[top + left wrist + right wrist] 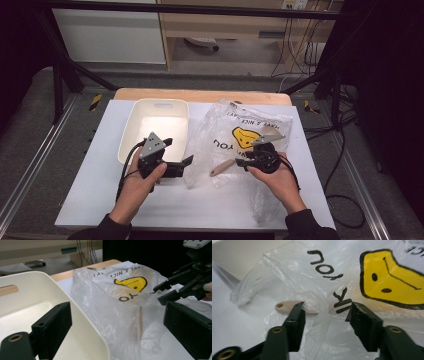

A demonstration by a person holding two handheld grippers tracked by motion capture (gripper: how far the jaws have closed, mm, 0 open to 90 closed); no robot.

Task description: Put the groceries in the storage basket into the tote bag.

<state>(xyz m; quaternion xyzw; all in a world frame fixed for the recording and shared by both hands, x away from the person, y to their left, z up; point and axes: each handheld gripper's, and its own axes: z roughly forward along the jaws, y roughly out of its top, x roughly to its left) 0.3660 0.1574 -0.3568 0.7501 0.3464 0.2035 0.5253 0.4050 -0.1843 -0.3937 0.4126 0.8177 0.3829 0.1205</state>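
Note:
A clear plastic bag [240, 135] printed with a yellow smiley face and black lettering lies crumpled on the white table top [200, 205]. The beige handle [222, 168] of a utensil, with a hole at its end, pokes out of the bag's near-left side. My right gripper [241, 161] is open, its jaws [327, 310] standing either side of a fold of bag film over the handle [284, 307], not pressing it. My left gripper [180, 151] is wide open between the tub and the bag's left edge, with nothing held; its jaws [117, 312] frame the bag [120, 277].
A cream plastic tub [131, 127] stands to the left of the bag; its rim [82, 322] is close to my left gripper's left jaw. The white sheet covers a wooden table whose far edge [200, 95] shows. Metal frame legs and cables lie beyond.

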